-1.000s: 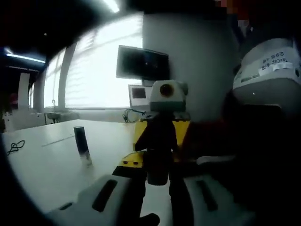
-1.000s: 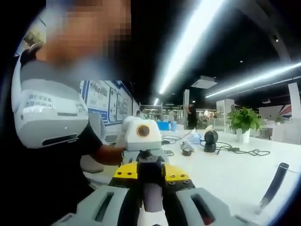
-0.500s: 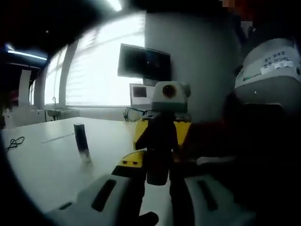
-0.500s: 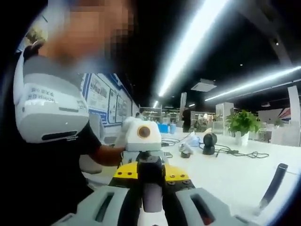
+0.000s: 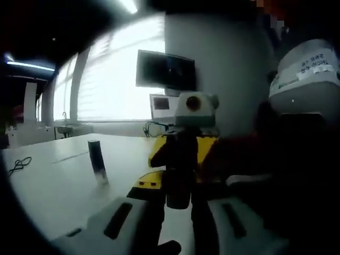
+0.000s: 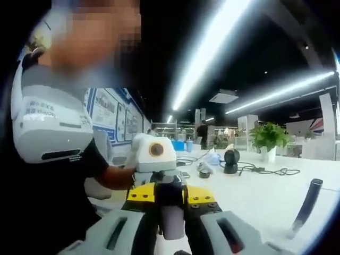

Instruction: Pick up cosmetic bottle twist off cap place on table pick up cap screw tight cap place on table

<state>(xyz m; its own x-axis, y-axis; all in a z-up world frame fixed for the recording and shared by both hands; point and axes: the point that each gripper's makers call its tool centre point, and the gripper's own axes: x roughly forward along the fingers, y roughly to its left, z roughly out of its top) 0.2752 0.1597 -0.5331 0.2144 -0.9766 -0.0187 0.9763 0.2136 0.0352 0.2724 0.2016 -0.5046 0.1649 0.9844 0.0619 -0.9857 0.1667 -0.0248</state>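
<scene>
Both grippers faced each other, jointly clamping a small dark cosmetic bottle (image 5: 178, 186) at lower centre, probably mid-twist on its cap; a dark tube (image 5: 97, 162) stood at left on the table (image 5: 48, 186).

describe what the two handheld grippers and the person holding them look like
Each gripper has pale grey jaws with dark slotted pads; the left gripper and the right gripper both carry a yellow plate with black bolts, a black centre block and a whitish camera box on top. The person wears a black short-sleeved top and a white and grey headset bearing a small printed label.
</scene>
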